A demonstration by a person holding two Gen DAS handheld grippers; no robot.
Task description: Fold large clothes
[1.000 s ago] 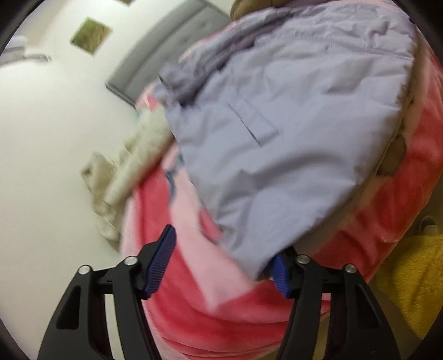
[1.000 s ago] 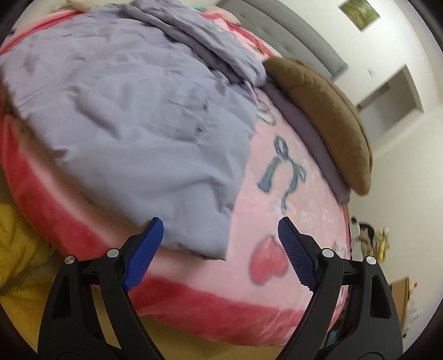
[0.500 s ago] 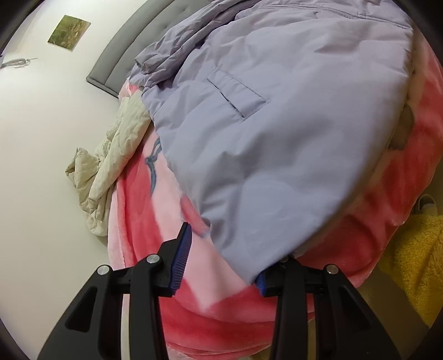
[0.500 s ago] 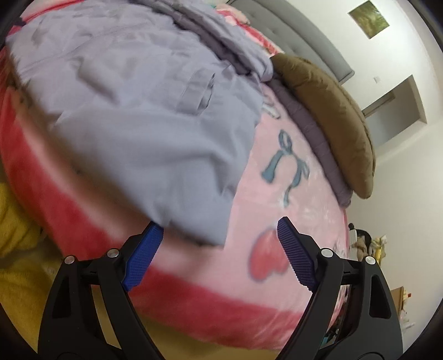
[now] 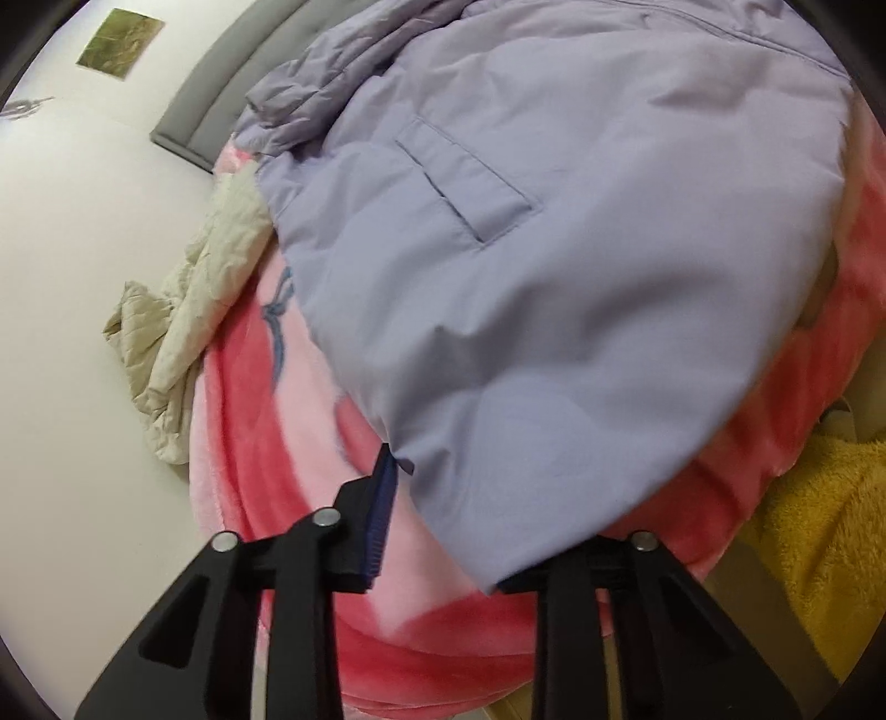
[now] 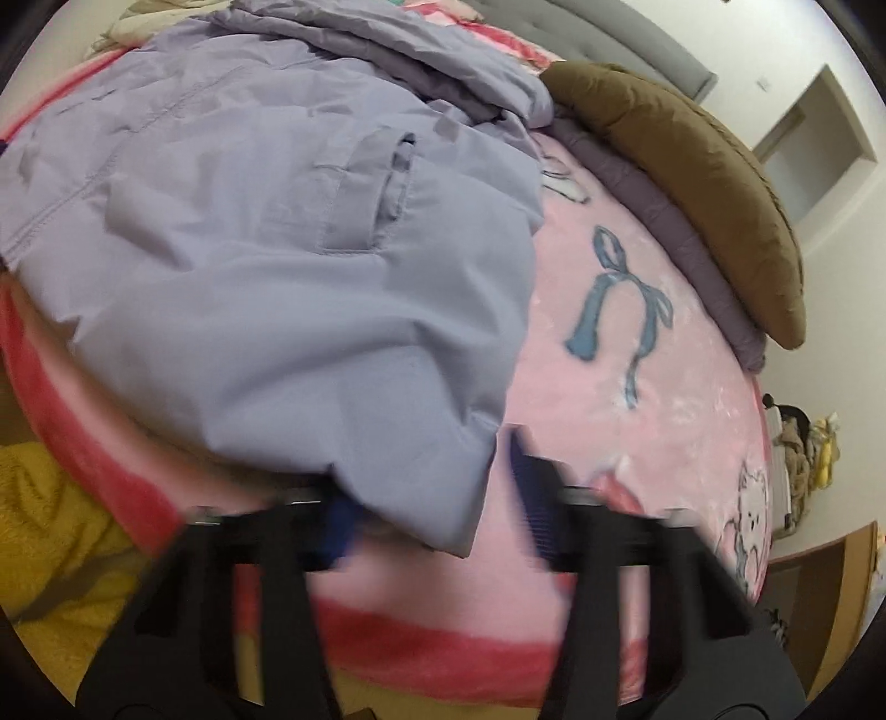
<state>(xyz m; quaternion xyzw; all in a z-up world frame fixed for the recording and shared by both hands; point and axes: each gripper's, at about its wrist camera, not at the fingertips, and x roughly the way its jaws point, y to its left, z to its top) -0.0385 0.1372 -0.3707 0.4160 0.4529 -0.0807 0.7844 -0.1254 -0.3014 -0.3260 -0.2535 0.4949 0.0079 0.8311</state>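
The lavender jacket (image 5: 554, 266) lies spread on the pink blanket (image 5: 288, 443) of the bed, its long axis running from the hem at the near edge toward the grey headboard (image 5: 221, 94), welt pocket up. The left gripper (image 5: 437, 531) and right gripper (image 6: 429, 498) each straddle a hem corner, jaws partly spread around the fabric, not visibly clamped. White walls, a framed picture (image 5: 119, 44), a brown cushion (image 6: 692, 183) and yellow fleece (image 5: 819, 543) surround it.
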